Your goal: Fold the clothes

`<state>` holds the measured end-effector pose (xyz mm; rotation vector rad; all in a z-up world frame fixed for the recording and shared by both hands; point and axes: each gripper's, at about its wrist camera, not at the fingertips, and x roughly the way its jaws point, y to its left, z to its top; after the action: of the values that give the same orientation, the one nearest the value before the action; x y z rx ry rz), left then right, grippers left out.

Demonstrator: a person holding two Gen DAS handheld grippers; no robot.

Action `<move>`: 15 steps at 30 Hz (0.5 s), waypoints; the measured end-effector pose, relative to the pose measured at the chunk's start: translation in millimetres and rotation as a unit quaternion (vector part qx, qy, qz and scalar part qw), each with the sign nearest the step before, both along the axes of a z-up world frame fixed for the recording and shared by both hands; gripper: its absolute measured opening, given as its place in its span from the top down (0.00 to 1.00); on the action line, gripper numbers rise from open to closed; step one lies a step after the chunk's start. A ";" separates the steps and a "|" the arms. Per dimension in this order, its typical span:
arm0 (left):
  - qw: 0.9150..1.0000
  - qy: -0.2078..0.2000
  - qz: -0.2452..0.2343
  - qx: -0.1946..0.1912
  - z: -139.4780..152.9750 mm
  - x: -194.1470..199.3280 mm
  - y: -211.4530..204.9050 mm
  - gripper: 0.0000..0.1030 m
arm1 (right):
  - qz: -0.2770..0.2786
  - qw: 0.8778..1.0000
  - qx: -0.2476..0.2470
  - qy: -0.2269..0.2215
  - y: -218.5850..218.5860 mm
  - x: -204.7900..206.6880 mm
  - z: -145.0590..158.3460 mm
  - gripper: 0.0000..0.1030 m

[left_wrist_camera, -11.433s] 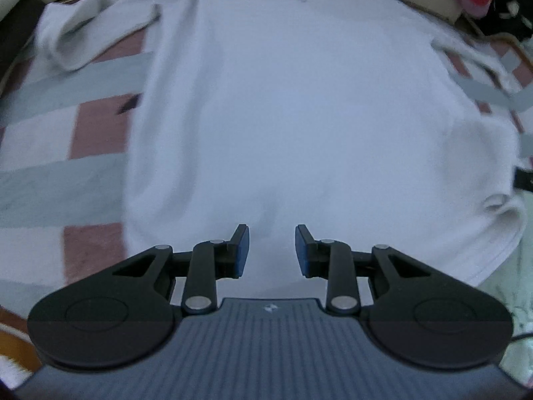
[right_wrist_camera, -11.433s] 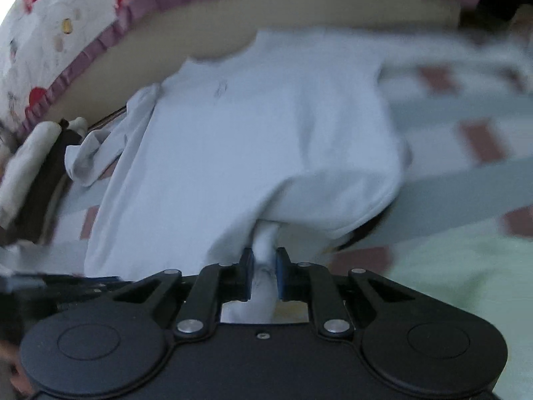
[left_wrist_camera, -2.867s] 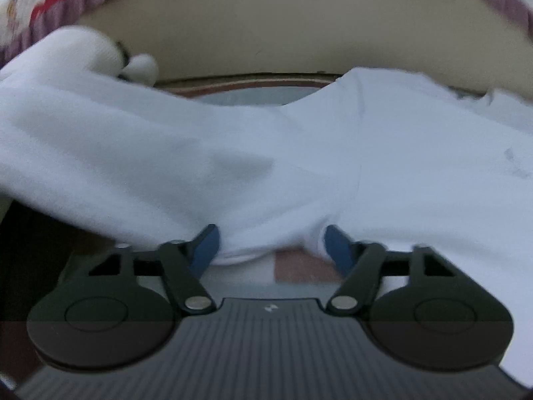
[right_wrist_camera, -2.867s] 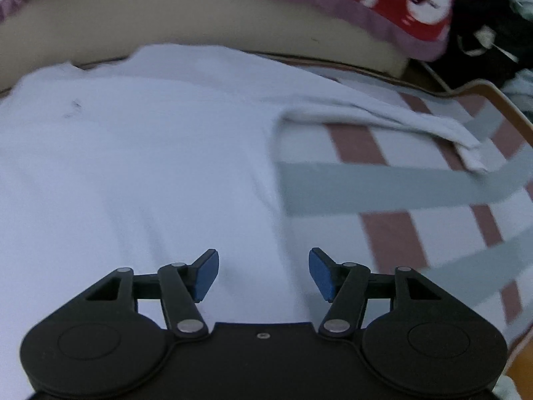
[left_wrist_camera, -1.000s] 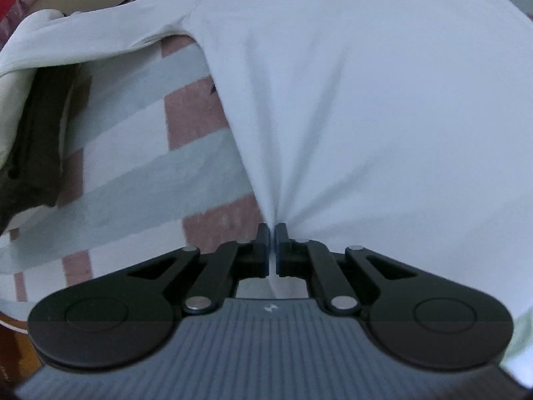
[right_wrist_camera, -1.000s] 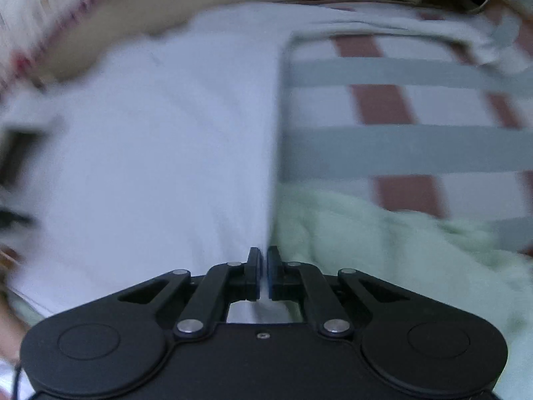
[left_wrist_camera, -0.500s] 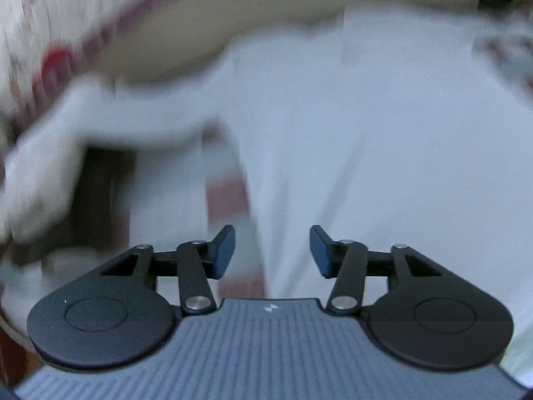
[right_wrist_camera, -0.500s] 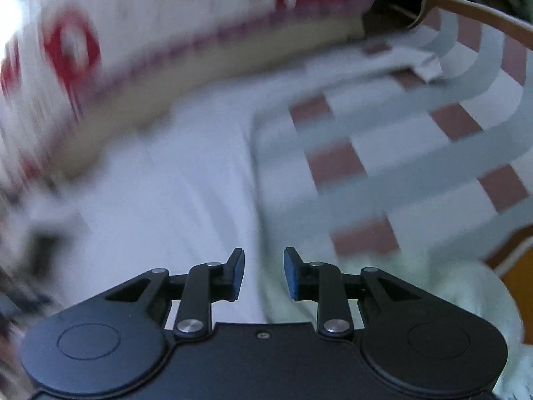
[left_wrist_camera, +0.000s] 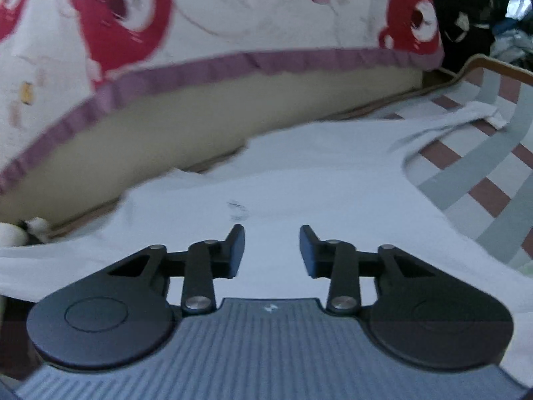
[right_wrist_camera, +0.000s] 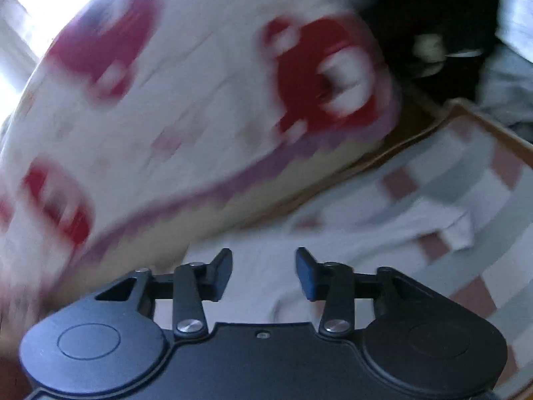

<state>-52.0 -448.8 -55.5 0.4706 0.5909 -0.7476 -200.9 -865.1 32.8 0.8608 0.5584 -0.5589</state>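
A white long-sleeved shirt [left_wrist_camera: 316, 180] lies spread flat on a checked blanket, with a small dark mark [left_wrist_camera: 238, 210] on its chest. Its right sleeve [left_wrist_camera: 466, 116] stretches out over the blanket. My left gripper [left_wrist_camera: 271, 250] is open and empty, low over the chest, pointing at the neckline. My right gripper [right_wrist_camera: 263, 271] is open and empty, above the shirt's shoulder, with the sleeve [right_wrist_camera: 433, 226] ahead to its right. The right wrist view is blurred.
A big white pillow with red bears and a purple border [left_wrist_camera: 233, 33] [right_wrist_camera: 183, 100] lies just beyond the shirt. The checked blanket [left_wrist_camera: 493, 180] extends right to a wooden edge [left_wrist_camera: 483, 63]. Dark clothes [left_wrist_camera: 473, 6] are piled at the back right.
Both grippers let go of the shirt's lower corners, opened, and swung up toward the neckline and pillow. The shirt now lies flat.
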 end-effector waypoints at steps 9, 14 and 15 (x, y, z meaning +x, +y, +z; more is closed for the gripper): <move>0.995 0.063 -0.074 -0.004 -48.6 15.4 -123.3 0.69 | -0.168 0.981 0.090 0.025 -1.6 13.1 -135.1 0.72; 0.991 0.041 -0.127 0.009 -60.1 21.4 -184.9 0.52 | -0.277 0.959 0.056 0.037 -40.8 -45.7 -170.6 0.69; 0.990 0.042 -0.135 0.005 -63.5 21.8 -193.2 0.51 | -0.297 0.953 0.051 0.036 -48.9 -58.8 -178.0 0.69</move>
<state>-30.2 -642.0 -118.9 0.5377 0.6163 -1.0272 -259.7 -913.9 -145.1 1.1168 0.3902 -1.1215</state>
